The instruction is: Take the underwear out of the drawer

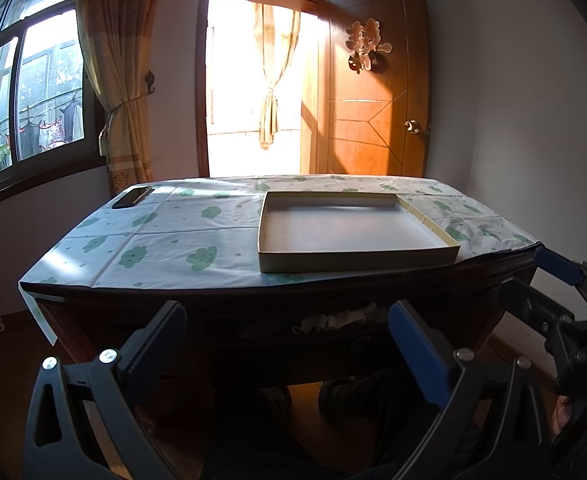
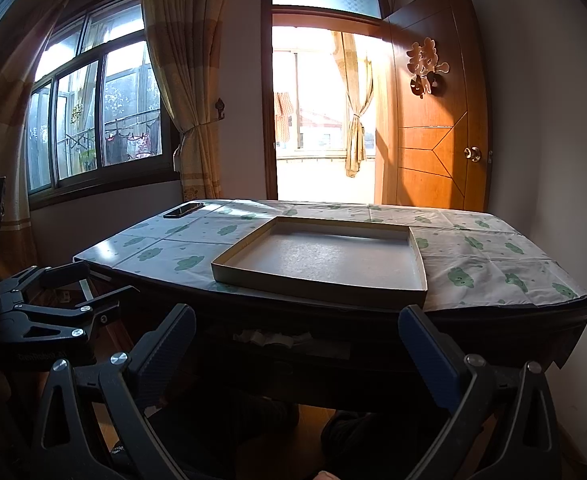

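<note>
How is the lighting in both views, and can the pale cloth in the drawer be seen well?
Left wrist view: the open balcony doorway is blown out white, while the dark wooden drawer sits in deep shadow, its pale crumpled cloth dim. Right wrist view: the same backlight, the cloth faint, and straight edges curve from fisheye distortion.

- 2 grippers: left gripper (image 1: 287, 330), right gripper (image 2: 297, 334), each with 2 fingers
- 1 table (image 1: 253, 304) with 1 cloud-print tablecloth (image 1: 173, 236)
- 1 shallow cardboard tray (image 1: 357, 258)
- 1 phone (image 1: 132, 197)
- 1 drawer (image 2: 293, 350), ajar, pale fabric (image 2: 271, 337) bunched inside, piece count unclear
- 1 wooden door (image 1: 373, 92), 1 knob (image 1: 412, 126)
- 1 window (image 1: 25, 92)
- 2 curtains tied back
</note>
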Action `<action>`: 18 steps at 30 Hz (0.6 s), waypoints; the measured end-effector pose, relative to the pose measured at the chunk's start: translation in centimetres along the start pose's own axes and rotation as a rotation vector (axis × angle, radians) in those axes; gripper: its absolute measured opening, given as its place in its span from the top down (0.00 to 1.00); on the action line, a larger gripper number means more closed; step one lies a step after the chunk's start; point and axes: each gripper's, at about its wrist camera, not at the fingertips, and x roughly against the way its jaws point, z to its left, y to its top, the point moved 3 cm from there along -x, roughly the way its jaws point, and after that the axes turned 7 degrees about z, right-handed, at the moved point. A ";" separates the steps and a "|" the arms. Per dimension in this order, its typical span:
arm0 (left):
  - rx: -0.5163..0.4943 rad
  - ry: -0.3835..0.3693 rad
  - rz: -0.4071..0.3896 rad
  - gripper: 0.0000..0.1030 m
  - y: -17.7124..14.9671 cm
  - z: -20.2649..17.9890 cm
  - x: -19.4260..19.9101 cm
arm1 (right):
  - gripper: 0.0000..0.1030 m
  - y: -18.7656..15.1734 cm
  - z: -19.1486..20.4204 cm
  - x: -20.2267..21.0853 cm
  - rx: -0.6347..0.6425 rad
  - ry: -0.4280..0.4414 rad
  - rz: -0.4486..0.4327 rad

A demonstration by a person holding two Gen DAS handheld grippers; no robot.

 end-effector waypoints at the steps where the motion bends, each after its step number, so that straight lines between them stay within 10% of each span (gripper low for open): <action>1: -0.001 0.000 0.000 0.00 0.0 0.0 0.0 | 0.00 0.0 0.0 0.0 0.000 0.000 0.000; 18: -0.007 0.001 0.003 0.00 0.1 -0.1 0.0 | 0.00 -0.1 -0.1 0.0 -0.001 -0.002 -0.001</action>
